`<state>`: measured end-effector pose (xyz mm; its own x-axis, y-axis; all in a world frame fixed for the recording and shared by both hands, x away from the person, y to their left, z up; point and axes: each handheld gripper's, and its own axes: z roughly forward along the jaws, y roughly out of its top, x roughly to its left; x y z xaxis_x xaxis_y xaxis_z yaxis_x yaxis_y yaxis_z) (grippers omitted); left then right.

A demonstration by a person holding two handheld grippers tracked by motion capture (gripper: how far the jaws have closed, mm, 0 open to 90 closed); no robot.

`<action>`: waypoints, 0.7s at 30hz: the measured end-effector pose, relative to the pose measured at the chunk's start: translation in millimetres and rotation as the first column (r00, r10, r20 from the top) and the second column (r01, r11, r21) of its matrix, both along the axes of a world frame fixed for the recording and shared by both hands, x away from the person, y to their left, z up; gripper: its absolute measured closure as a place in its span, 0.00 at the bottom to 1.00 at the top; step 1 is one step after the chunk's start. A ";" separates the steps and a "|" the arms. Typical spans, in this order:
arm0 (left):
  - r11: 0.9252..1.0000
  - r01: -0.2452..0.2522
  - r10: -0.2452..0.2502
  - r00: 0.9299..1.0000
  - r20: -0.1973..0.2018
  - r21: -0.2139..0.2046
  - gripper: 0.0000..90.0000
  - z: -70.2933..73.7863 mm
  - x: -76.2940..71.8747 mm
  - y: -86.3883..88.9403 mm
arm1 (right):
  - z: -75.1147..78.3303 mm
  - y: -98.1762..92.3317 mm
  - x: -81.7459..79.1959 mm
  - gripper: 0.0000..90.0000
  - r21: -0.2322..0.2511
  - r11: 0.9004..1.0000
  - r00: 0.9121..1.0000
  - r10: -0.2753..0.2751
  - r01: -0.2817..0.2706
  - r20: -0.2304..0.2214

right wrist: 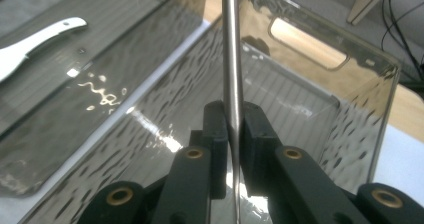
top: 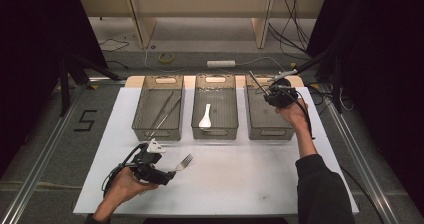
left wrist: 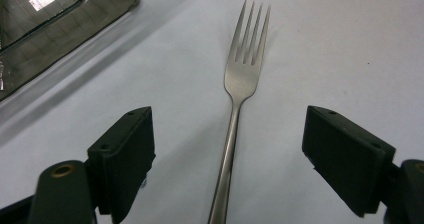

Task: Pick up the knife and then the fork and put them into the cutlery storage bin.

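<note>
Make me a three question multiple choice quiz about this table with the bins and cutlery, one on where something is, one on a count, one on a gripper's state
1. Where does the fork lie?
A. in the middle bin
B. on the white table top, between the left gripper's open jaws
C. in the right bin

2. How many clear bins stand in the row?
A. two
B. three
C. four

3. What is the right gripper doing?
A. standing open over the spoon
B. shut on nothing
C. shut on a thin metal rod

Answers:
1 B: the left gripper view shows the fork flat on the white table top, a jaw on each side.
2 B: left bin, middle bin with the white spoon, right bin.
3 C: the thin metal rod is pinched between its pads above the right bin.
</note>
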<state>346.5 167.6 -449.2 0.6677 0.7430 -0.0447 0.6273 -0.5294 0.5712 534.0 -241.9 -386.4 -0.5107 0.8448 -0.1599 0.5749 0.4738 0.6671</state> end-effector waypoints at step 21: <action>1.000 0.009 -0.009 1.000 0.006 -0.002 0.22 1.3 -2.8 -0.3 | -13.6 -1.5 18.2 0.93 -0.003 0.997 0.997 -0.080 0.080 -0.023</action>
